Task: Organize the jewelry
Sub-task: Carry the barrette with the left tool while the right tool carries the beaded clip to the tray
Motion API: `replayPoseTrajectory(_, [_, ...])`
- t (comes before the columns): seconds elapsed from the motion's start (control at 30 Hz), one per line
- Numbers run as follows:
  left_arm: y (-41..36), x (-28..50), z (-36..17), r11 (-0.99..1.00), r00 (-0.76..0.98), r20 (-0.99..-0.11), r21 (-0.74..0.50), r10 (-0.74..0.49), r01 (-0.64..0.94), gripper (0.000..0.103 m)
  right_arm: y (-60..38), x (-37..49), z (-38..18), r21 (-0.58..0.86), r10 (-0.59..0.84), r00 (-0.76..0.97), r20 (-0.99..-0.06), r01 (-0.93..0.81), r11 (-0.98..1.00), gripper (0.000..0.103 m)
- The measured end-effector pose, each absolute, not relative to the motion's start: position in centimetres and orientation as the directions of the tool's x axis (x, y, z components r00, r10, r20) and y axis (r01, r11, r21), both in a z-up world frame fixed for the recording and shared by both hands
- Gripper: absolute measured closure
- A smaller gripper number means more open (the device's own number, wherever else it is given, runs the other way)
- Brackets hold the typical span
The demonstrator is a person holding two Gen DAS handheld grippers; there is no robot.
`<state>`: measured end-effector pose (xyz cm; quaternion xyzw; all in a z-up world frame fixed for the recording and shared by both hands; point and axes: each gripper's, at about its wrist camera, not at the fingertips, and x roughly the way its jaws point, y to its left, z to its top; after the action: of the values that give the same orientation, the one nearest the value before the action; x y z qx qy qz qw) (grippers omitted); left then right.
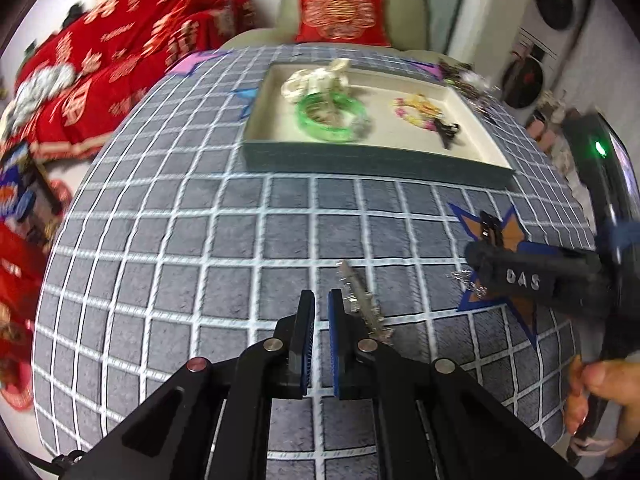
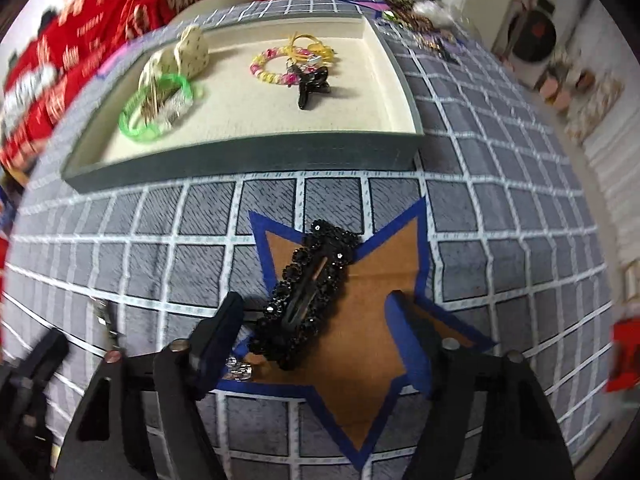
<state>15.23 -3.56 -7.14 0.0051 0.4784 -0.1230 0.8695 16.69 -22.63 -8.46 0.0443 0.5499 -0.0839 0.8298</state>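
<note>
A black beaded hair clip (image 2: 308, 288) lies on an orange star with a blue border (image 2: 360, 360) on the checked cloth. My right gripper (image 2: 315, 304) stands open around it, with one finger on each side and neither pad pressing. In the left wrist view the right gripper (image 1: 486, 236) hangs over that star (image 1: 516, 308). My left gripper (image 1: 320, 312) is shut to a narrow slit with nothing in it. A silver hair clip (image 1: 362, 300) lies just right of its right finger. A small silver piece (image 2: 238, 370) rests by the star's left edge.
A grey-green tray (image 1: 360, 160) with cream lining holds a green bangle (image 2: 160, 108), a cream pouch (image 2: 192, 50), a pink-and-yellow bead bracelet (image 2: 272, 66) and a black clip (image 2: 312, 86). Loose jewelry (image 2: 416, 20) is piled at the far right corner. A hand (image 1: 600, 384) holds the right gripper.
</note>
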Motion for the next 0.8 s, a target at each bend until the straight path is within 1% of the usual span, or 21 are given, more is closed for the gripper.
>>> replayPoseTrajectory(0.03, [-3.3, 15.3, -7.2, 0.972, 0.509, -0.836, -0.110, -0.204, 0.208, 0.088, -23.0, 16.0, -8.2, -0.019, -0.086, 0.389, -0.917, 0.174, 0.985, 0.041])
replayPoseTrajectory(0.07, [-3.3, 15.3, -7.2, 0.973, 0.512, -0.836, -0.106, -0.198, 0.203, 0.088, -22.8, 15.9, -8.0, -0.021, -0.084, 0.396, -0.914, 0.162, 0.987, 0.061])
replayPoseTrajectory(0.1, [-3.4, 15.2, -7.3, 0.974, 0.513, -0.836, -0.101, -0.194, 0.205, 0.088, -22.7, 15.7, -7.8, -0.026, -0.088, 0.400, -0.912, 0.159, 0.987, 0.071])
replayPoseTrajectory(0.17, [-3.9, 15.1, -7.5, 0.972, 0.506, -0.841, -0.095, -0.193, 0.213, 0.088, -22.9, 15.6, -7.8, -0.015, -0.074, 0.400, -0.913, 0.149, 0.989, 0.071])
replayPoseTrajectory(0.2, [-4.1, 15.1, -7.6, 0.972, 0.502, -0.843, -0.096, -0.194, 0.214, 0.082, -23.0, 15.4, -7.7, -0.010, -0.068, 0.406, -0.911, 0.142, 0.990, 0.071])
replayPoseTrajectory(0.23, [-4.3, 15.0, -7.6, 0.972, 0.499, -0.844, -0.101, -0.197, 0.213, 0.034, -23.1, 15.2, -7.7, -0.004, -0.060, 0.412, -0.909, 0.135, 0.991, 0.071])
replayPoseTrajectory(0.27, [-4.4, 15.0, -7.7, 0.975, 0.501, -0.845, -0.100, -0.188, 0.198, 0.000, -23.3, 15.0, -7.7, -0.001, -0.058, 0.417, -0.907, 0.134, 0.991, 0.072])
replayPoseTrajectory(0.33, [-4.5, 14.8, -7.2, 0.981, 0.539, -0.827, -0.073, -0.161, 0.180, 0.000, -23.9, 14.0, -7.6, 0.028, -0.032, 0.433, -0.901, 0.132, 0.991, 0.072])
replayPoseTrajectory(0.6, [-6.3, 16.8, -8.1, 0.983, 0.495, -0.859, -0.044, -0.127, 0.177, 0.000, -26.2, 12.3, -7.0, 0.070, -0.006, 0.464, -0.886, 0.146, 0.987, 0.072])
replayPoseTrajectory(0.67, [-7.0, 17.3, -8.7, 0.981, 0.472, -0.873, -0.034, -0.121, 0.189, 0.029, -26.7, 11.9, -6.9, 0.077, -0.001, 0.470, -0.883, 0.147, 0.986, 0.072])
replayPoseTrajectory(0.7, [-7.3, 17.5, -9.1, 0.980, 0.453, -0.883, -0.039, -0.125, 0.194, 0.034, -26.9, 11.6, -6.8, 0.082, 0.002, 0.473, -0.881, 0.148, 0.986, 0.072])
replayPoseTrajectory(0.73, [-7.5, 17.4, -8.9, 0.979, 0.472, -0.873, -0.027, -0.123, 0.203, 0.045, -27.0, 11.3, -6.7, 0.091, 0.010, 0.476, -0.879, 0.147, 0.985, 0.072])
replayPoseTrajectory(0.77, [-7.6, 17.3, -9.0, 0.975, 0.472, -0.871, -0.031, -0.134, 0.219, 0.070, -27.2, 11.0, -6.6, 0.098, 0.016, 0.479, -0.877, 0.146, 0.984, 0.072])
replayPoseTrajectory(0.8, [-7.7, 17.2, -8.8, 0.971, 0.477, -0.867, -0.032, -0.144, 0.236, 0.075, -27.3, 10.7, -6.6, 0.105, 0.022, 0.483, -0.875, 0.145, 0.984, 0.072])
